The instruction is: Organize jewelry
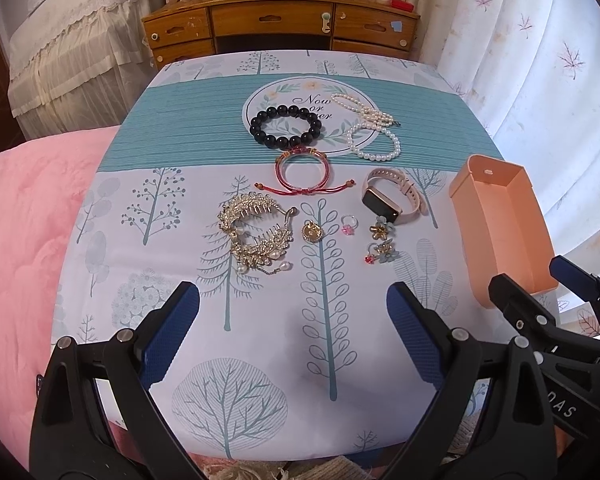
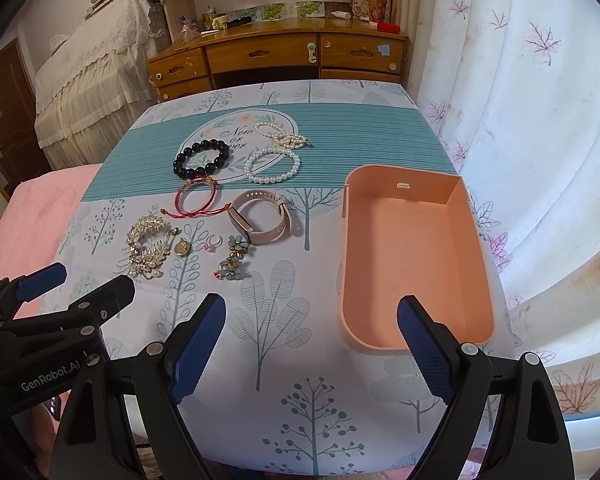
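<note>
Lying beside the jewelry [image 2: 204, 216], orange tray [image 2: 472, 240] holds nothing.

On the table [image 2: 284, 380], the box [image 2: 412, 256] stood right of the jewelry; bead bracelets [image 1: 286, 126] and pearls [image 1: 374, 142] lay farthest back, the watch [image 1: 392, 196] mid-table, hair combs [image 1: 252, 232] left of the rings [image 1: 349, 225]

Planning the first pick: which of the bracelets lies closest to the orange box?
The white pearl bracelet, a loop of pale round beads. The black bead bracelet and red cord bracelet lie farther left of the orange box.
</note>
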`<action>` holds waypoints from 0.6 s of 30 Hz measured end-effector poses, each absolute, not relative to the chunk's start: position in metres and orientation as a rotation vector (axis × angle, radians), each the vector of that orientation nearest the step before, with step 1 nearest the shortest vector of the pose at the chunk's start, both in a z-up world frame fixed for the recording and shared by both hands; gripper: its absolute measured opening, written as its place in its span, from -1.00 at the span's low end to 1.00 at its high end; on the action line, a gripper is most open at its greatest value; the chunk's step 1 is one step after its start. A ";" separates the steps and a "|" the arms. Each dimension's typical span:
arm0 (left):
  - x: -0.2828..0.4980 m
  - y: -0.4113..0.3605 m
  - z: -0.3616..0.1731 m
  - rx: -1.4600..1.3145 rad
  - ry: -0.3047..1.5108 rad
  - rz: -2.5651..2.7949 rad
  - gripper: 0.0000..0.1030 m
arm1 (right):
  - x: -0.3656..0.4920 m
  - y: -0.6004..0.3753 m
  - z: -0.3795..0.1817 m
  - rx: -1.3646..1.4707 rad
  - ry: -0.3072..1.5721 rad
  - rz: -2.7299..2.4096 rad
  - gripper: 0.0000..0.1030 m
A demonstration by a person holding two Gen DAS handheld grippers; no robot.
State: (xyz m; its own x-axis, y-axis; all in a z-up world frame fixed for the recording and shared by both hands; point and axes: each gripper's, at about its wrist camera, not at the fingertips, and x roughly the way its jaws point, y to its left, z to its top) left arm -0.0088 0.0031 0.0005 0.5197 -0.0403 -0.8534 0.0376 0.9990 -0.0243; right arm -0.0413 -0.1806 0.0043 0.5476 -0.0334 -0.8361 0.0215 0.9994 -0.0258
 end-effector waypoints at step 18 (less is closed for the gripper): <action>-0.005 0.005 -0.003 -0.004 1.029 -0.049 0.83 | -0.041 -0.179 0.003 -0.015 0.989 -0.033 0.74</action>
State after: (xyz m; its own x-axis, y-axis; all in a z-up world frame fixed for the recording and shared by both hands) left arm -0.0047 0.0049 -0.0030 0.5145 -0.0426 -0.8564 0.0385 0.9989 -0.0266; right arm -0.0408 -0.1791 0.0029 0.5492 -0.0345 -0.8350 0.0205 0.9994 -0.0278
